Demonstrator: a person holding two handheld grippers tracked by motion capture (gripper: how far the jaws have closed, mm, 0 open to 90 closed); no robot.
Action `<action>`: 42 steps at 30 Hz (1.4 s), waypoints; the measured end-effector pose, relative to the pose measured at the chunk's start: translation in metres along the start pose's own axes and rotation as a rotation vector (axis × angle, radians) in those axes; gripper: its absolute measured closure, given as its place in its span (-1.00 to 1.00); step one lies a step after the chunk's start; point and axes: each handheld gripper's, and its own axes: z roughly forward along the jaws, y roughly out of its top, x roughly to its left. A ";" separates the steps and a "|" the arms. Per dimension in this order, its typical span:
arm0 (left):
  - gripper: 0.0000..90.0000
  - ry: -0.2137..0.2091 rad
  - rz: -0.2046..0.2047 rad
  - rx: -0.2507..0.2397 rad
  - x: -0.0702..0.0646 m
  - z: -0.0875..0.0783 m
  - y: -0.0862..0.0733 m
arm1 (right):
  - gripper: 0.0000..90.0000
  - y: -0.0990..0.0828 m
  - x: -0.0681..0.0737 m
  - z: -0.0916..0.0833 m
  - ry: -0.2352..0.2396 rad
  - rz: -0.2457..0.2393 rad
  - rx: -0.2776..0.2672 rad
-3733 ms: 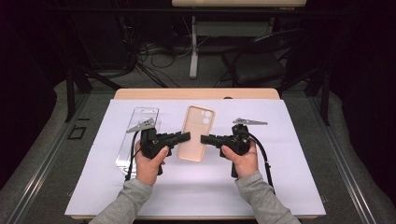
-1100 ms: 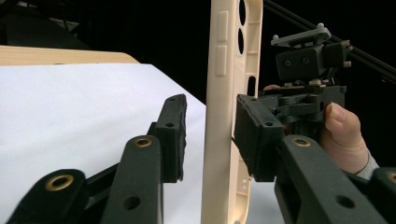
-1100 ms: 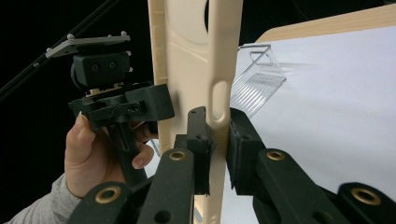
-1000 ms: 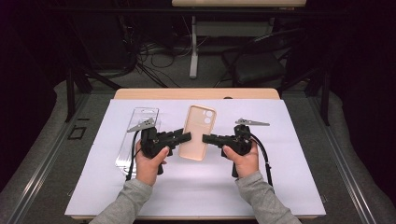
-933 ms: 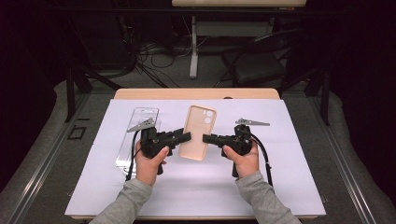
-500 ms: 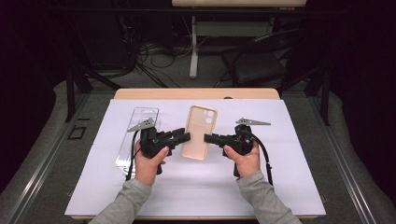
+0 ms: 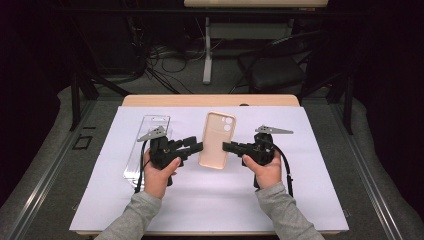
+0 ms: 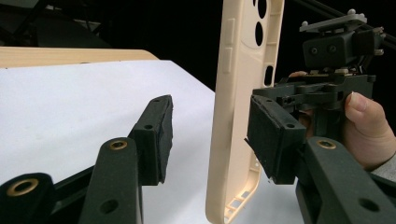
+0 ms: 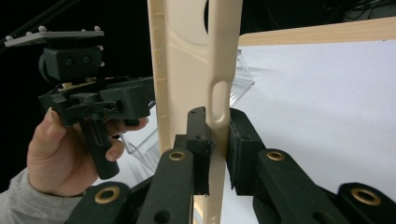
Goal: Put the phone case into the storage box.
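The beige, flexible-looking plastic phone case with rounded corners and camera cut-outs [image 7: 217, 139] hangs above the white sheet covering the table [image 7: 320, 200], between the two hands and well forward of the person. The right gripper [image 9: 217, 148] has it: its two black jaws pinch the case's side wall just below an oval slot, pads pressed on either face. The left gripper [image 8: 212, 135] straddles the opposite edge, and its jaws have just been opening; the case stands in the gap, one pad apart from it, the other close to its wall, though I cannot tell whether that one touches.

The step looks like a handover to the right hand alone. To do it well, the right grip should stay firm and steady, since a thin wall can flex and slip. The left jaws should open enough to clear both faces before backing straight out, avoiding a snag on the rim.

A clear plastic tray [image 7: 148, 145] lies on the sheet beside the left hand [image 7: 159, 175], a likely obstacle when retreating.
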 end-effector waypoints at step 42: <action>-0.02 0.163 0.122 0.049 -0.003 -0.002 0.004 | 0.80 0.000 0.001 -0.003 -0.096 -0.075 0.010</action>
